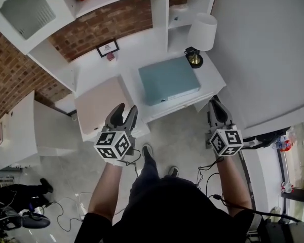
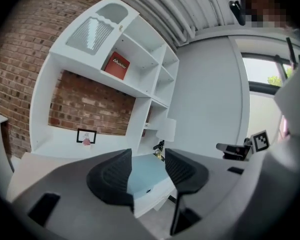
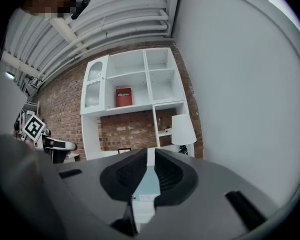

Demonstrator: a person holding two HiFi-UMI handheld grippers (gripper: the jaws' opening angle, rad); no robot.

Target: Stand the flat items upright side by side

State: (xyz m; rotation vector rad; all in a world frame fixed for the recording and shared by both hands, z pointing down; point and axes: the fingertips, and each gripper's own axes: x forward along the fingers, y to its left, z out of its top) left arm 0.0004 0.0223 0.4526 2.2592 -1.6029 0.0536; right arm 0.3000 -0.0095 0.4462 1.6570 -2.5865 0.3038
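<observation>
Teal flat item lies beyond left gripper, jaws apart, and right gripper, jaws barely parted.

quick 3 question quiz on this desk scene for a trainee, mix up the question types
1. True or false: the teal folder stands upright on the desk.
2. Which is nearest the left claw? A) beige folder B) lamp C) red book
3. Fill in: the wall behind the picture frame is made of ___.

Key: 1 false, it lies flat; 2 A; 3 brick
</observation>
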